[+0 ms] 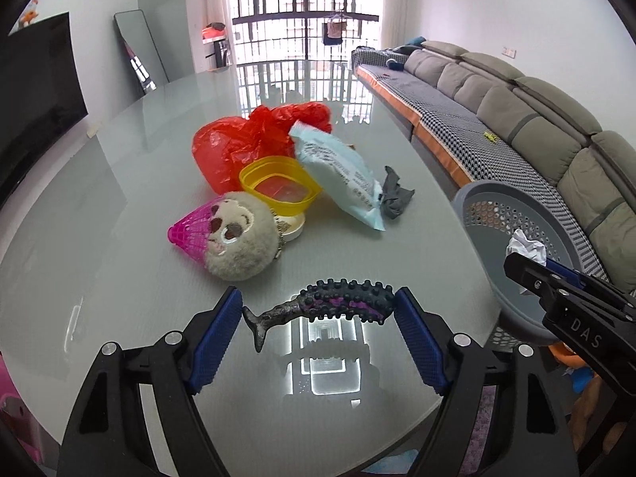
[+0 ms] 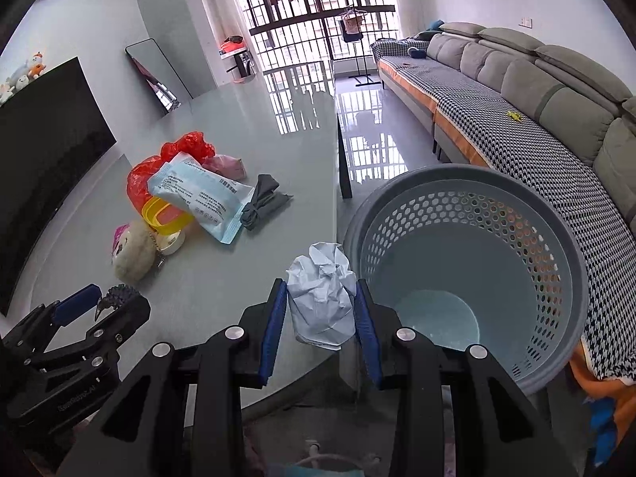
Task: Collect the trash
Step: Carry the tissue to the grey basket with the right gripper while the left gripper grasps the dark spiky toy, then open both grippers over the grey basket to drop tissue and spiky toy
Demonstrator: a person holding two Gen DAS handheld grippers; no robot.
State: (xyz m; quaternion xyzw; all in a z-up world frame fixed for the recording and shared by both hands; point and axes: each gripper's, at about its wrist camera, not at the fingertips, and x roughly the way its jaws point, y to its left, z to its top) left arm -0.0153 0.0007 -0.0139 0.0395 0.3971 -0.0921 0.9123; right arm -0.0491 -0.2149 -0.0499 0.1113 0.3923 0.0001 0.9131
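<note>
The right gripper (image 2: 320, 320) pinches a light, crushable crumpled paper ball (image 2: 321, 298) at its middle, while the left gripper (image 1: 318, 320) clamps a stiff, knobbly fish-shaped toy (image 1: 330, 304) end to end (likely slippery).

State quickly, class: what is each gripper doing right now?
Left gripper: shut on the black, studded fish-shaped toy.
Right gripper: shut on the crumpled white paper ball.

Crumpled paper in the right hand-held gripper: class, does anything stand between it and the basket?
Nothing visible does. The crumpled paper, clamped in the right hand-held gripper, sits just left of the grey perforated basket, whose mouth is open.
</note>
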